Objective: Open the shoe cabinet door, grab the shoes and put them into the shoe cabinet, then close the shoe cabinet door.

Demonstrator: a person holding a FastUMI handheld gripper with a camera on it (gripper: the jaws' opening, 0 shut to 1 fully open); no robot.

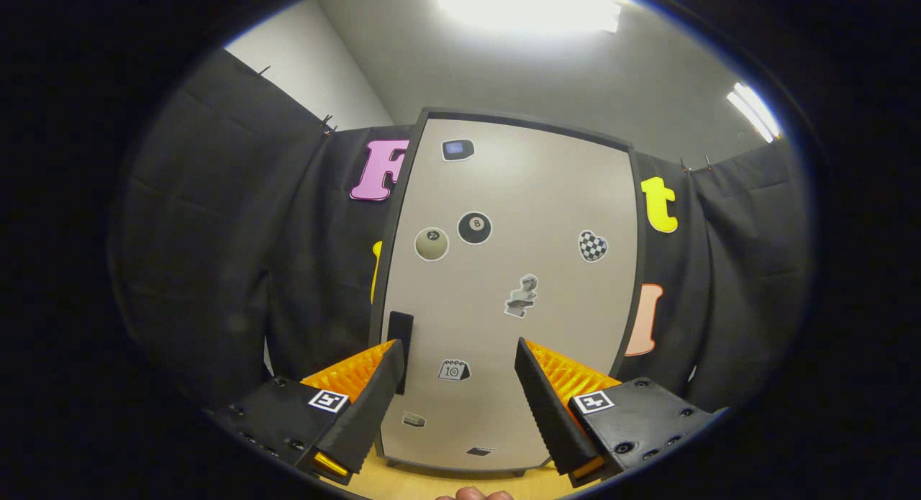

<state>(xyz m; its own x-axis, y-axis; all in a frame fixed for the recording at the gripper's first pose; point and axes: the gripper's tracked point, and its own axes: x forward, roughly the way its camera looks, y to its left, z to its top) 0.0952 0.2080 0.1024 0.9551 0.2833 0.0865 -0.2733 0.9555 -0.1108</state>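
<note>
Cabinet door (504,291), a tall beige panel in a dark frame, dotted with stickers, stood closed on the pale wooden surface (403,482). Black handle (400,349) sat just beyond the left finger. Tongs (457,356) were apart, holding nothing. Opening, loading and closing all appeared still to do.
</note>
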